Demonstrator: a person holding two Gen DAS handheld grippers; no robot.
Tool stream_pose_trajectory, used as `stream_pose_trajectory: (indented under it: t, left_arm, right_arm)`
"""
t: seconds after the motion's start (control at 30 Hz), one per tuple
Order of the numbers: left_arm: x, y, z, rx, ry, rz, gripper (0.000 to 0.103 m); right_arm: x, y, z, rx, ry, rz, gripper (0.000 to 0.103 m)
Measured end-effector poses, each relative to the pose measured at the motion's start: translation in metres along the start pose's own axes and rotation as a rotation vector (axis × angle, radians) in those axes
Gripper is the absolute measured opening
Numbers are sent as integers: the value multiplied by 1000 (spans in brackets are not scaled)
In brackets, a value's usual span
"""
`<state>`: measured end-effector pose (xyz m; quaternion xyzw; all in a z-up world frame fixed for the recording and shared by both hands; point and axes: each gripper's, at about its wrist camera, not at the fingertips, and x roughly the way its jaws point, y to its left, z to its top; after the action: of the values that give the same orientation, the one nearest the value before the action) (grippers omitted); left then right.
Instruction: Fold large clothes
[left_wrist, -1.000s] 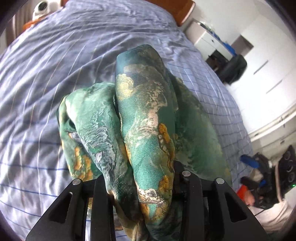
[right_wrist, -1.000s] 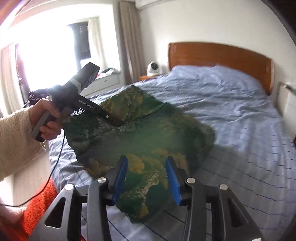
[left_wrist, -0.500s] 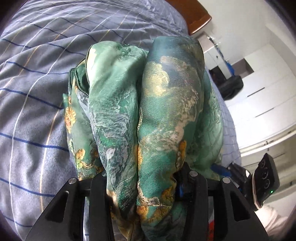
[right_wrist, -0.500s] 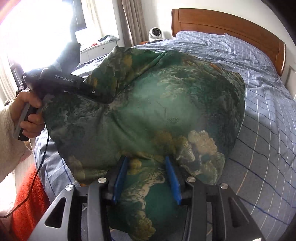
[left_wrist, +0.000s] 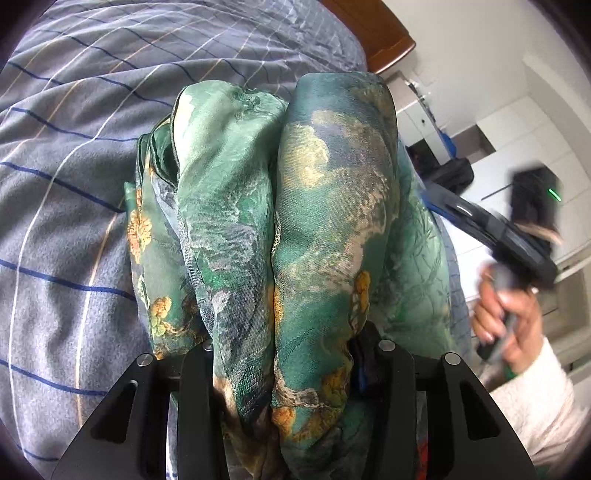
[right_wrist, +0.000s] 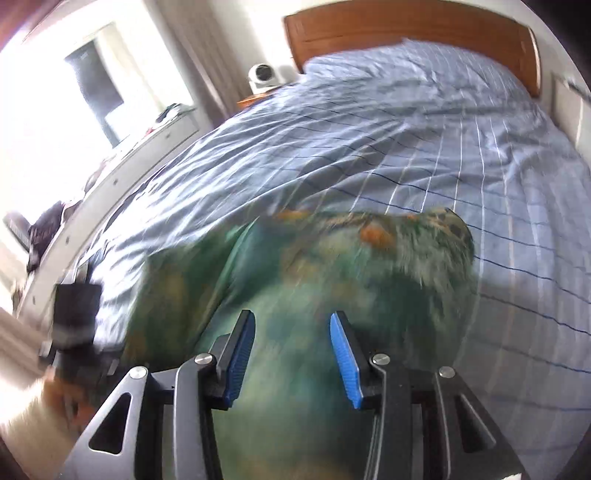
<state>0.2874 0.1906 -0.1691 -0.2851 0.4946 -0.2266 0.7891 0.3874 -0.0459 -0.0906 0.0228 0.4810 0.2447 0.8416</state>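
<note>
text: none readable | labels: none | brands: none | both wrist views checked, right view blurred

Daylight from the overexposed window (right_wrist: 92, 85) glares; right view motion-blurred, left sharp, both fisheye-warped.

A bedroom in a private home. A wide bed (right_wrist: 461, 155) made up with a blue-grey checked cover fills the room, backed by a curved wooden headboard (right_wrist: 406, 33). A small white device (right_wrist: 263, 75) sits on a wooden bedside stand in the corner, beside long drapes (right_wrist: 192, 66) and a bright window (right_wrist: 55, 110). A long white sill or low cabinet (right_wrist: 122, 177) along the window wall carries scattered odds and ends. White built-in wardrobes (left_wrist: 535, 147) line the opposite wall.
</note>
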Motion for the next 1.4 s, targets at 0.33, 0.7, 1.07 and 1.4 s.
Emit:
stream_pose_trajectory:
  t: [0.33, 0.7, 1.07, 1.4]
  left_arm:
    - [-1, 13, -10, -25, -5, -10, 45]
    - [-6, 11, -12, -23, -12, -10, 46]
    - [-6, 11, -12, -23, -12, -8, 47]
    - [-4, 8, -11, -22, -24, 3, 48]
  right_arm:
    - [71, -15, -11, -4, 94, -47, 41]
    - [-27, 29, -83, -246, -10, -105, 43]
    - [-91, 38, -163, -208, -23, -32, 45]
    - [-30, 33, -162, -218, 87, -86, 47]
